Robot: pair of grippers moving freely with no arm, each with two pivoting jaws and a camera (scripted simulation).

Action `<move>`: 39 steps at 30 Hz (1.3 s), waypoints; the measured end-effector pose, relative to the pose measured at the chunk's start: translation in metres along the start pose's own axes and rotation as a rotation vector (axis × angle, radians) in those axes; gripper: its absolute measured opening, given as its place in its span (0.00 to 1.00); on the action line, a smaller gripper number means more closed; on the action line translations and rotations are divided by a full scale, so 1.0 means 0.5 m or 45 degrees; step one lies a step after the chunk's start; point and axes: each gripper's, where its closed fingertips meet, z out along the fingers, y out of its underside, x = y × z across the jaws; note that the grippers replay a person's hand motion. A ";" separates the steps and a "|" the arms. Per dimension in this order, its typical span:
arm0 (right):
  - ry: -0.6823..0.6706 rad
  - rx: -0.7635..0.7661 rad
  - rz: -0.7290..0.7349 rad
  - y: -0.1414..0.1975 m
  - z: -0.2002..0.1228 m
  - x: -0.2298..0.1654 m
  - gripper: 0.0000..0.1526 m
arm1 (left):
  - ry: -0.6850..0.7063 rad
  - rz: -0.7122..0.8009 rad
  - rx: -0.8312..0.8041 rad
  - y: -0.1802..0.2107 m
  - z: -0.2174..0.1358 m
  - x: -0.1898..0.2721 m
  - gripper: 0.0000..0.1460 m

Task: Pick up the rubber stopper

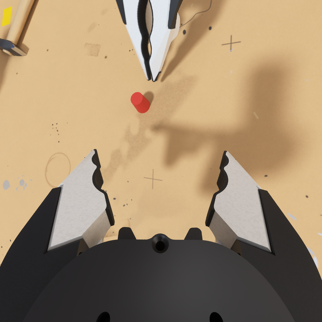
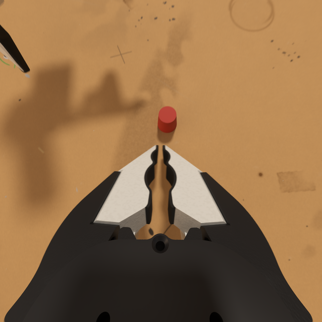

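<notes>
The red rubber stopper [image 1: 140,102] stands upright on the tan workbench [image 1: 226,97], untouched by either tool. The left gripper [image 1: 160,150] has its fingers spread wide with nothing between them; the stopper sits ahead of its tips, well apart. The right gripper [image 2: 160,146] is nearly closed, with only a narrow slit between its tips, and grips nothing; the stopper lies just beyond those tips, not touching. A hammer [image 1: 14,34] lies at the left wrist view's upper-left corner.
</notes>
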 end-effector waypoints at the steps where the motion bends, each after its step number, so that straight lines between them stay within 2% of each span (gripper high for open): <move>1: 0.012 0.016 -0.004 -0.009 -0.001 0.001 0.11 | 0.000 -0.001 0.001 0.000 0.000 0.000 0.93; 2: 0.020 0.026 -0.021 -0.017 0.001 0.002 0.16 | 0.000 0.000 -0.002 0.000 0.000 0.000 0.93; 5: 0.063 -0.005 -0.107 -0.024 0.023 0.008 0.25 | -0.002 0.000 -0.005 0.001 -0.001 -0.001 0.93; 8: 0.045 -0.025 -0.116 -0.031 0.052 0.008 0.29 | -0.005 0.003 -0.010 0.001 -0.001 0.000 0.93; 10: 0.026 -0.011 -0.095 -0.039 0.063 0.009 0.28 | -0.004 0.004 -0.010 0.002 -0.001 0.000 0.93; 14: 0.046 -0.005 -0.051 -0.045 0.068 0.017 0.16 | -0.004 0.002 -0.008 0.003 -0.002 -0.001 0.93; 21: 0.038 0.033 -0.032 -0.043 0.043 0.019 0.16 | -0.007 -0.002 -0.006 0.006 -0.004 -0.003 0.93; 28: -0.247 0.197 0.242 -0.072 -0.035 -0.026 0.16 | -0.012 -0.001 -0.013 0.006 -0.004 -0.004 0.93; 30: -0.305 0.230 0.262 -0.075 -0.047 -0.051 0.16 | -0.012 -0.002 -0.012 0.006 -0.003 -0.004 0.93; 32: -0.270 0.262 0.138 -0.083 -0.049 -0.072 0.16 | -0.013 -0.001 -0.011 0.006 -0.003 -0.004 0.93; 36: -0.094 0.246 -0.286 -0.103 -0.026 -0.102 0.16 | -0.013 0.001 -0.013 0.005 -0.003 -0.004 0.93; 39: -0.011 0.145 -0.586 -0.095 0.006 -0.113 0.16 | -0.016 0.002 -0.017 0.006 -0.004 -0.004 0.93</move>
